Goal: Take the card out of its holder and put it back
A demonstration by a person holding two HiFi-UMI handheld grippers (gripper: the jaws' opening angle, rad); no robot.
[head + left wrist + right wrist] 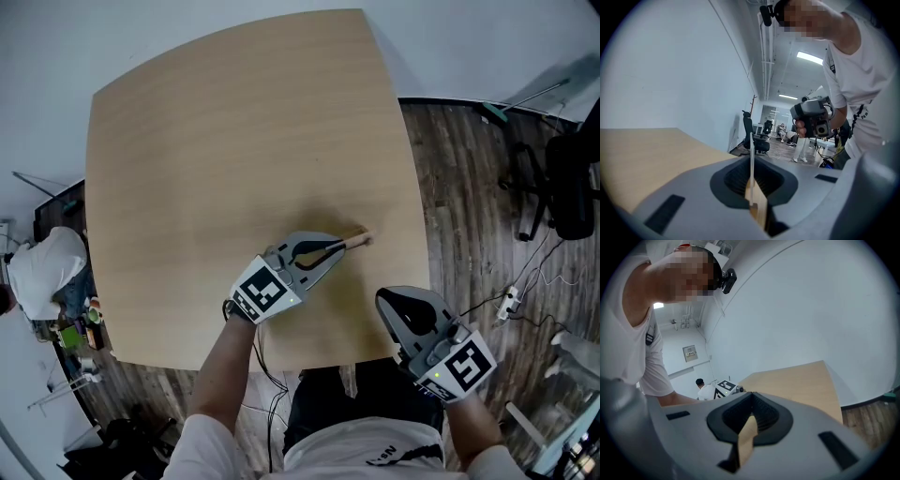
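My left gripper [339,249] hovers low over the wooden table [225,141], just right of its middle, and is shut on the card. In the left gripper view the card [751,150] is a thin pale sheet seen edge-on, standing up out of the closed pads. From above, a narrow tan strip [356,241] sticks out past those jaws; I cannot tell holder from card there. My right gripper [390,302] is at the table's near right corner. Its jaws stand together, and only a tan sliver [746,439] shows low in their gap.
The table's right edge [417,216] drops to a dark wood floor with a black office chair [567,187] and a power strip with cables [511,300]. A person in white [42,272] sits beyond the left edge. The right gripper [813,117] also shows in the left gripper view.
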